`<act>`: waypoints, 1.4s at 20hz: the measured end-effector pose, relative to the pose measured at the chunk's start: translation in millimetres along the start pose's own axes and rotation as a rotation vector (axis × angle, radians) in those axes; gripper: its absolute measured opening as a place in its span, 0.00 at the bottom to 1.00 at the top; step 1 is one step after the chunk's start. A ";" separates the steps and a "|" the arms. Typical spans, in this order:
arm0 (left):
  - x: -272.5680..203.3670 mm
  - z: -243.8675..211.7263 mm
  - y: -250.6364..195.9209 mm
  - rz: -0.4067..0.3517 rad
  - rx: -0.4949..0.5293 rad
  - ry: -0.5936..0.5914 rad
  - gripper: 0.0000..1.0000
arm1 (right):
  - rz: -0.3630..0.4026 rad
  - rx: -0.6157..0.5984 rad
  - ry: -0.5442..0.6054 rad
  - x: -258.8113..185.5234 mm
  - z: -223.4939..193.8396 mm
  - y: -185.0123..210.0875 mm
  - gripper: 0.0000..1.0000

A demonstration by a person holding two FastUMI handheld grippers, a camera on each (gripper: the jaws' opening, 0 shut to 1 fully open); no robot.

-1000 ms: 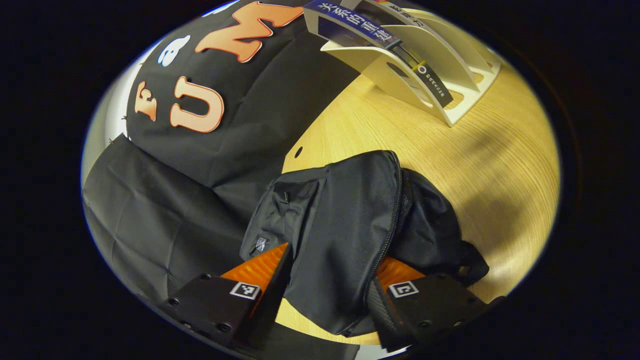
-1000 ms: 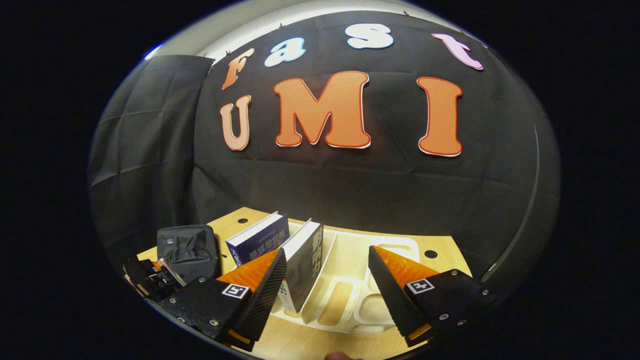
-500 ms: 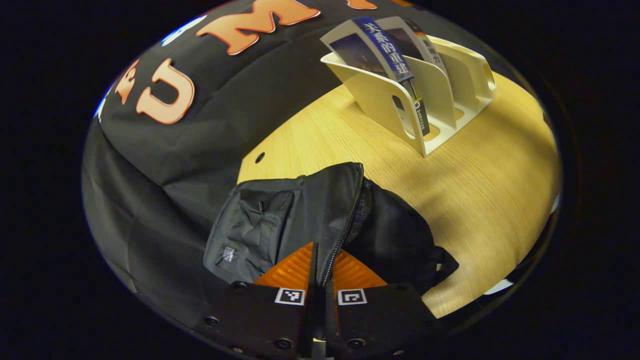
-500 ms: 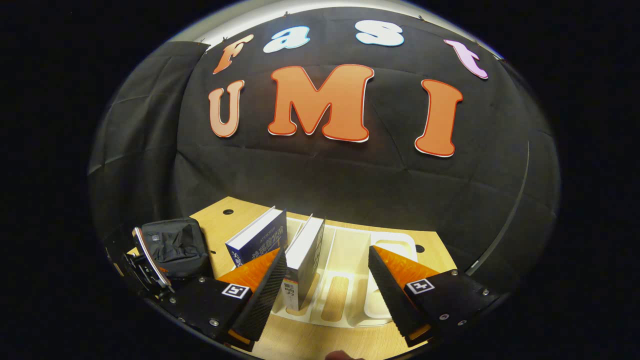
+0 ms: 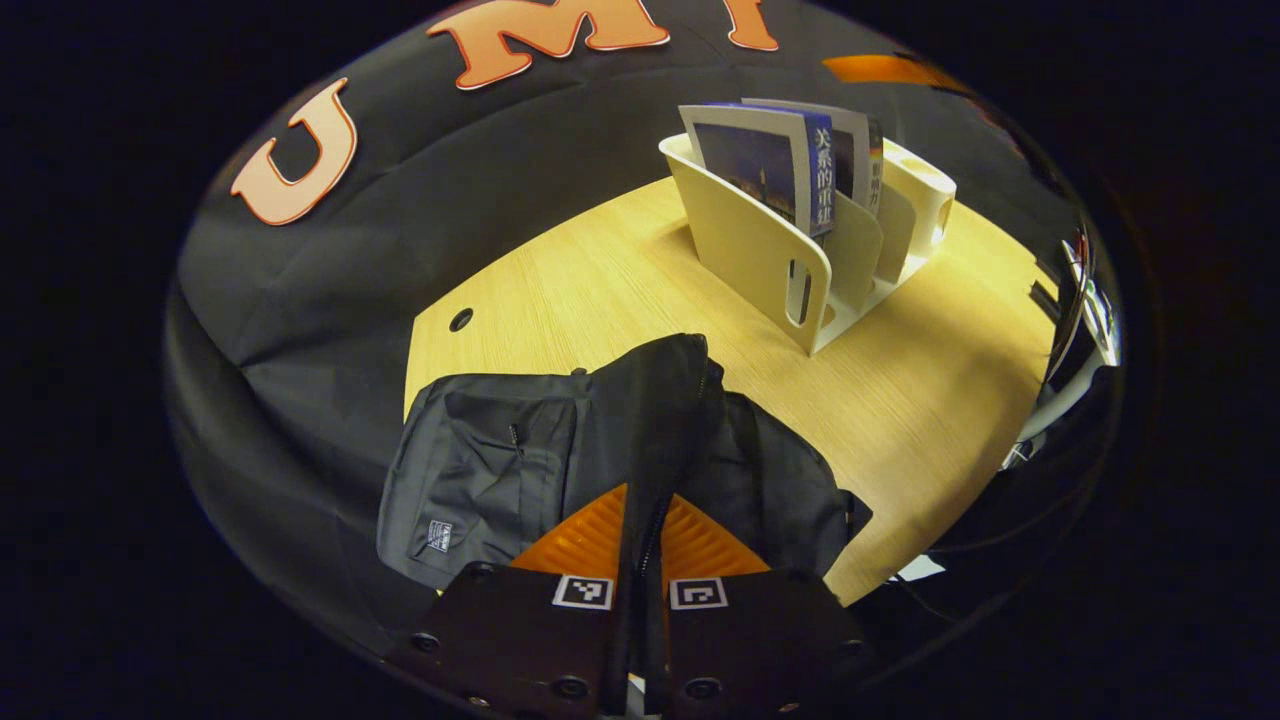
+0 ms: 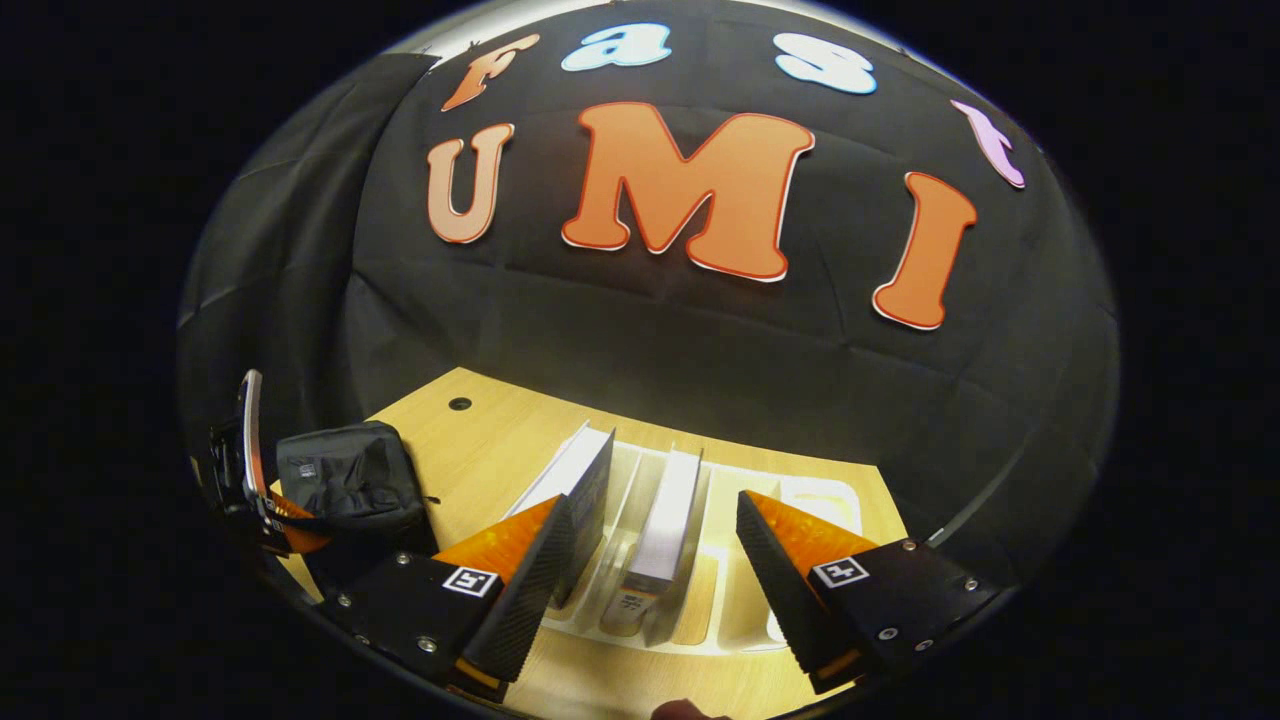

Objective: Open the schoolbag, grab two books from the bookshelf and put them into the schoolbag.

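- Left gripper (image 5: 640, 560), left gripper view: fingers pressed nearly together at the bottom centre of the frame, pinching a raised fold of the schoolbag (image 5: 600, 450) along its zipper edge.
- Schoolbag: soft black fabric, slumped on the wooden table (image 5: 620, 270) in the lower centre. It will probably sag and deform when pulled, so the pinched seam beside the zipper looks the soundest place to hold it. Whether the opening is fully unzipped cannot be told.
- Right gripper (image 6: 655, 560), right gripper view: fingers spread wide at the bottom of the frame, holding nothing.
- Books: two stand upright in the cream bookshelf (image 6: 800, 500). The left book (image 6: 585, 480) lies beside the left-hand finger; the middle book (image 6: 670, 520) lies between the two fingers, untouched.
- Handling, judged: the books look stiff, moderately heavy and smooth-covered. A firm grip across the covers near the top edge should serve.
- In the left gripper view the bookshelf sits upper right, well apart from the schoolbag.
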State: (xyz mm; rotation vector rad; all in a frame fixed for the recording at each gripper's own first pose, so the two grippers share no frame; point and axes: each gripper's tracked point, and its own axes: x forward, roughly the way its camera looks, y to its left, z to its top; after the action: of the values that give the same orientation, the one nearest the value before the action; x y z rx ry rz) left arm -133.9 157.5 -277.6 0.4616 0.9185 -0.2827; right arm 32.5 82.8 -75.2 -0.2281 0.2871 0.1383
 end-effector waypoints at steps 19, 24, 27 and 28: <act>-45.6 49.2 70.9 -0.299 -0.036 0.149 0.06 | 0.128 -0.003 0.470 62.0 -7.4 51.3 0.99; -49.5 56.3 77.7 -0.315 0.005 0.162 0.06 | 0.162 0.057 0.634 76.2 -24.1 62.6 0.95; -49.6 54.1 76.9 -0.328 0.020 0.170 0.06 | 0.155 0.138 0.732 88.9 -35.3 66.6 0.93; -49.5 52.9 76.4 -0.332 0.022 0.174 0.06 | 0.153 0.154 0.754 92.7 -36.6 68.1 0.91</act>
State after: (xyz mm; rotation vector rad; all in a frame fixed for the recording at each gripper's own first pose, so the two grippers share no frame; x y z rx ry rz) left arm -93.5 199.4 -189.9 0.3564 1.1644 -0.5614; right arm 99.6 149.2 -150.6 -0.0960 1.0625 0.1767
